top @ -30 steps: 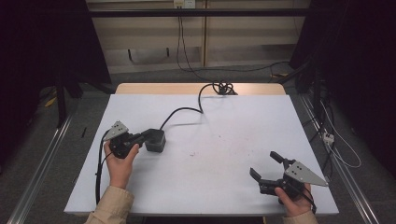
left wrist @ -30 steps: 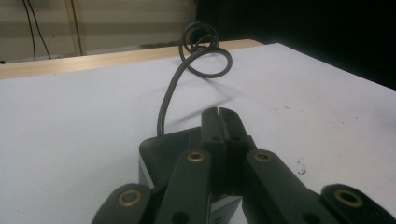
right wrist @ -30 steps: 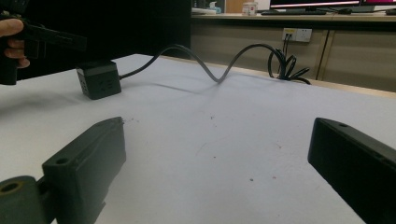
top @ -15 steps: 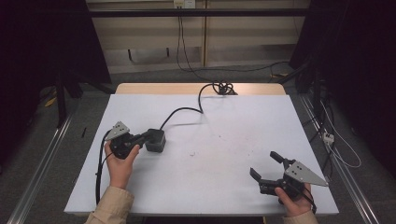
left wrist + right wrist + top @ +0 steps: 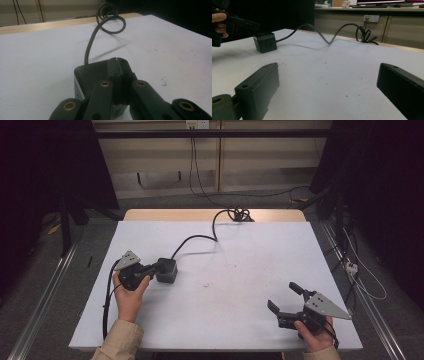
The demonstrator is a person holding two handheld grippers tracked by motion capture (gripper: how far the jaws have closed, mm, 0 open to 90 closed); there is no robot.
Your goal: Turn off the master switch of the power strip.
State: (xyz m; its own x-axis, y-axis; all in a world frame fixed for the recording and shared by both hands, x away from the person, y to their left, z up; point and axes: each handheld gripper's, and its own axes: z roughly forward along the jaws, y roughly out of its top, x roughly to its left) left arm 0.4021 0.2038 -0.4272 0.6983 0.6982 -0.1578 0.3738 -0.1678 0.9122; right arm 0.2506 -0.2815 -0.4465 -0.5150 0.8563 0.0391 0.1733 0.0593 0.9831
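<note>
We find no legible text, no label, no brand, no number, no sign on any surface in these views

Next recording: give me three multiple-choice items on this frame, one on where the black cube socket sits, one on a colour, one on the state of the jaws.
1. Where is the black cube socket?
A. just beyond the left hand-held gripper
B. between the jaws of the right hand-held gripper
C. on the floor

2. What colour is the cable running from the socket?
A. white
B. black
C. red

3. How do the jaws stand?
A. both sets shut
B. left apart, right shut
C. left shut, right apart

Answers: 1 A, the high view shows the cube at the left jaws' tips; 2 B, it is dark along its whole run to the table's far edge; 3 C, the left pads meet, and the right gripper view shows a wide gap.
</note>
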